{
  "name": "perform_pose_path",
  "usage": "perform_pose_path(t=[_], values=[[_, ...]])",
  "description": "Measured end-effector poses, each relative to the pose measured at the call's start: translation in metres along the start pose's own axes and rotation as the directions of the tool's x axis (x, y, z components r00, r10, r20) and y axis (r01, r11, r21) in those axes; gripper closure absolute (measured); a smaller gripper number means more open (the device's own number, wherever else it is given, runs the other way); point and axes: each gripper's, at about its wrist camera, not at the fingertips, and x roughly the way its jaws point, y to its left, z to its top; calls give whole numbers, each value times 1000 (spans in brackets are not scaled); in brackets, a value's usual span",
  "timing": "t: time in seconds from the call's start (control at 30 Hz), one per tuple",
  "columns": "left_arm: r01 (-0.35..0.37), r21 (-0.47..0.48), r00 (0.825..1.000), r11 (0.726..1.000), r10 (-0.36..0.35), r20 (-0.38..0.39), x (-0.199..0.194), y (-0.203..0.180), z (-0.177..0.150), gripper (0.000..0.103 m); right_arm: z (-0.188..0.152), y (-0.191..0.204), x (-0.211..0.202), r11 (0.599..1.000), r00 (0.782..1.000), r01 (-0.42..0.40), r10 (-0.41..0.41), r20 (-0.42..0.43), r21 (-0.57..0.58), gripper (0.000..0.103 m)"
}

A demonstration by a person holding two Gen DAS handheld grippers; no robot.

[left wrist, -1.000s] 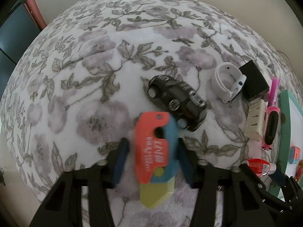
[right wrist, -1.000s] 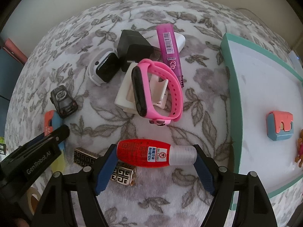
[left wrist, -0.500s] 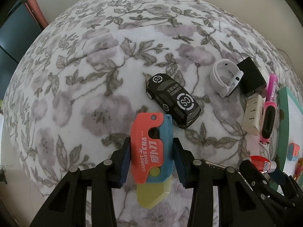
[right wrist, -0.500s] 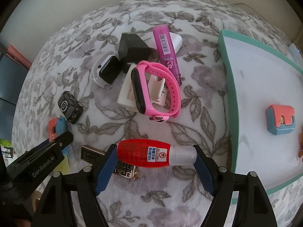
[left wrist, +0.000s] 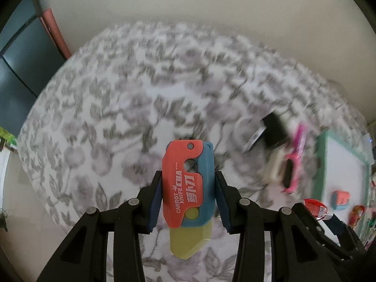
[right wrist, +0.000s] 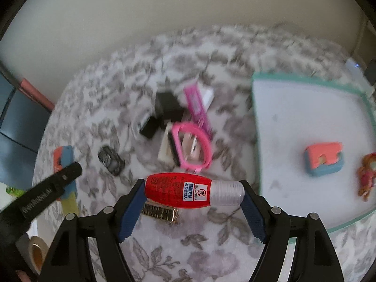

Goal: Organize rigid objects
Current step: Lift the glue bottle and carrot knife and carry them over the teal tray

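My left gripper (left wrist: 188,199) is shut on an orange, blue and yellow toy carrot knife (left wrist: 186,195) and holds it well above the floral cloth (left wrist: 105,129). It also shows in the right wrist view (right wrist: 62,159). My right gripper (right wrist: 193,193) is shut on a red bottle with a clear cap (right wrist: 188,191), lying crosswise between the fingers, lifted off the cloth. A white tray with a green rim (right wrist: 305,122) lies to the right and holds an orange and blue block (right wrist: 324,162) and a small doll (right wrist: 366,176).
On the cloth lie a pink wristband (right wrist: 191,150) on a cream block, a magenta marker (right wrist: 198,110), a black adapter (right wrist: 168,108), a white smartwatch (right wrist: 146,127), a black toy car (right wrist: 110,161) and a gold patterned box (right wrist: 159,212). A tape roll (right wrist: 35,251) sits at bottom left.
Both grippers have risen and pulled back with their objects; the cloth and the items on it look smaller and blurred. The toy car has dropped behind the knife in the left view.
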Motion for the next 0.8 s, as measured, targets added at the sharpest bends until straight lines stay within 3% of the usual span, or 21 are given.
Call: perform_pose_path(t=[0.13, 0.33, 0.57, 0.8], values=[[32, 34, 997, 999, -34, 72, -36, -25, 12, 59, 8, -15, -28, 999, 996, 30, -32, 85, 25, 24], [69, 106, 990, 992, -81, 115, -64, -74, 16, 59, 19, -52, -58, 992, 984, 83, -97, 150, 93, 23], [138, 185, 980, 973, -162, 120, -77, -137, 5, 59, 24, -103, -73, 967, 965, 168, -201, 168, 191, 23], [193, 241, 972, 951, -219, 87, -71, -194, -14, 59, 22, -168, -79, 917, 950, 220, -279, 140, 332, 23]])
